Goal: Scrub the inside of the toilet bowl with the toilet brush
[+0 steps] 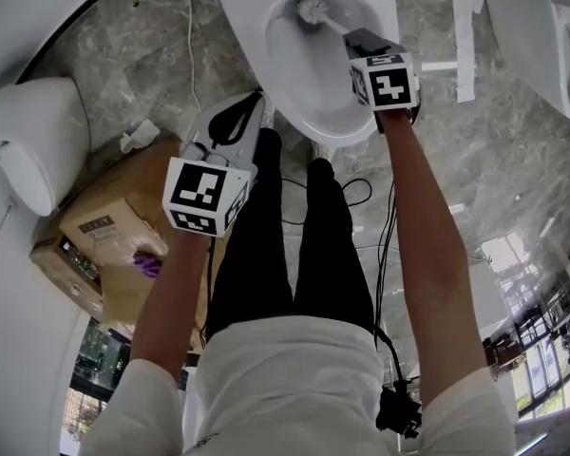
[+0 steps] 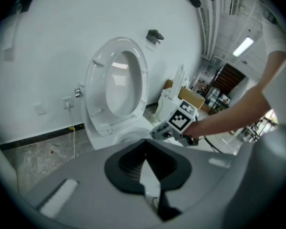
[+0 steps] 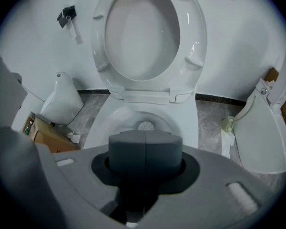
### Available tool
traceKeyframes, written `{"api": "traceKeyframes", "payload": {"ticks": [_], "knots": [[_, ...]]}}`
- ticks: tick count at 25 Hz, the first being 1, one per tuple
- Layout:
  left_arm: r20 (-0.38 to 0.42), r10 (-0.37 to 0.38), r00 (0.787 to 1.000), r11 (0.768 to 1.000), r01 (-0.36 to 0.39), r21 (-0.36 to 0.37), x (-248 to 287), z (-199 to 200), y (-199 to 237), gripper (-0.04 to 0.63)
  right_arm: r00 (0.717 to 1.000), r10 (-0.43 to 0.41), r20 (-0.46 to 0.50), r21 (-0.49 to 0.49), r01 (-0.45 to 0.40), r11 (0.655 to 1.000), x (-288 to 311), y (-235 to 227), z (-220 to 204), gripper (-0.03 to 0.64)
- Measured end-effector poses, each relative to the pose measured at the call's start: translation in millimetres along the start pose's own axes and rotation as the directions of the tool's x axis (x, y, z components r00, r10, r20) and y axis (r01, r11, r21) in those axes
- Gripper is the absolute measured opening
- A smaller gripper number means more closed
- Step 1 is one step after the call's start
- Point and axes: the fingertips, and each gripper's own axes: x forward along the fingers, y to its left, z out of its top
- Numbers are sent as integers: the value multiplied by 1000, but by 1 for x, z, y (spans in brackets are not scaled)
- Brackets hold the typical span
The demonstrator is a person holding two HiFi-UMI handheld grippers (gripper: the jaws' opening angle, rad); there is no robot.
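The white toilet bowl [image 1: 256, 36] lies at the top of the head view, its seat and lid [image 3: 148, 37] raised against the wall. The toilet brush's white head [image 1: 311, 9] is down inside the bowl, and its handle runs back into my right gripper [image 1: 358, 40], which is shut on it over the bowl's right rim. In the right gripper view the brush head [image 3: 146, 126] shows just past the shut jaws [image 3: 145, 149]. My left gripper [image 1: 262, 104] hangs shut and holds nothing, left of the bowl's front; its jaws [image 2: 144, 155] point at the toilet [image 2: 117, 85].
A cardboard box [image 1: 104, 236] and a crumpled tissue [image 1: 138, 138] lie on the marble floor at the left, beside another white fixture [image 1: 28, 141]. A second toilet [image 1: 551, 36] stands at the right. Cables [image 1: 356, 193] trail by the person's legs.
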Motion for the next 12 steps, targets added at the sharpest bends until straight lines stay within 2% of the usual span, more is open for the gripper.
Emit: {"api": "traceKeyframes", "payload": {"ticks": [12], "knots": [[-1, -7, 1000, 1000, 7, 5, 5, 5, -1, -6, 995, 96, -16, -40, -96, 995, 6, 32, -5, 143]]}}
